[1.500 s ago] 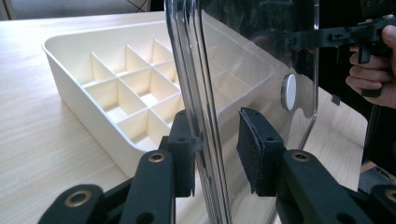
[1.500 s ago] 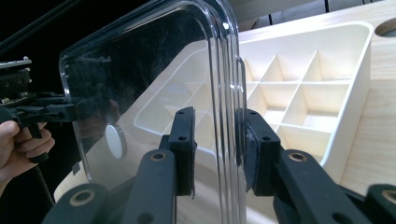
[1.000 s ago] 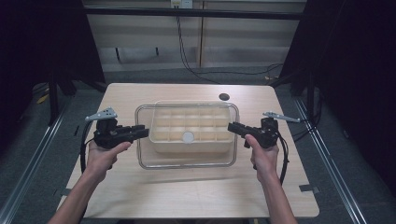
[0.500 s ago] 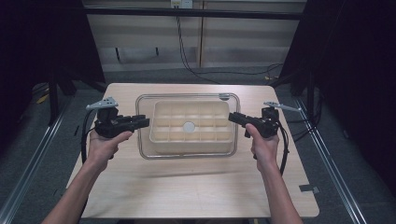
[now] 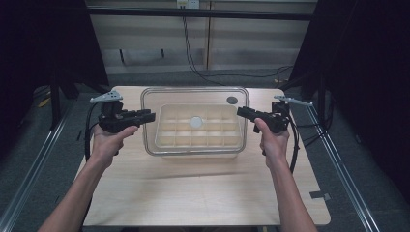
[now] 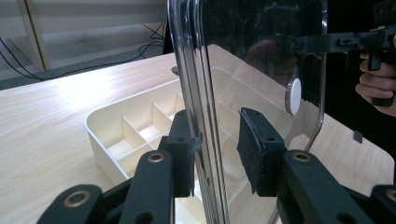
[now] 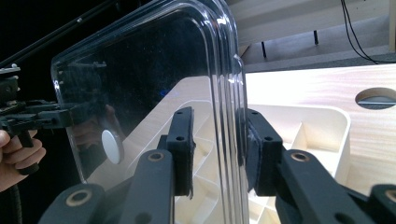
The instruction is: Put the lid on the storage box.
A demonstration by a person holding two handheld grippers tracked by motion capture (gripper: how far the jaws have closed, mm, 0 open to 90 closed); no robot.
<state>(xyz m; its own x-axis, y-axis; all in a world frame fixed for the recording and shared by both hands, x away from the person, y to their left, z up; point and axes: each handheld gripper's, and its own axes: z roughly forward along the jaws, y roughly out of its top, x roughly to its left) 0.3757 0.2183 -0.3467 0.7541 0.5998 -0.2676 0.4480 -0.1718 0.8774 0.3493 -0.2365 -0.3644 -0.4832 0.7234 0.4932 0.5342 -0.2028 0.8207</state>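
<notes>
High view shows a clear lid (image 5: 193, 99) with a small white knob (image 5: 196, 122) held up over a cream box with little compartments (image 5: 197, 131) in the middle of the wooden table (image 5: 203, 193). The left gripper (image 5: 148, 116) pinches the lid's left edge and the right gripper (image 5: 243, 112) pinches its right edge. I think the lid is being lifted off, so both hands must move together to keep it level, minding the round hole (image 5: 232, 100) at the table's far right.
</notes>
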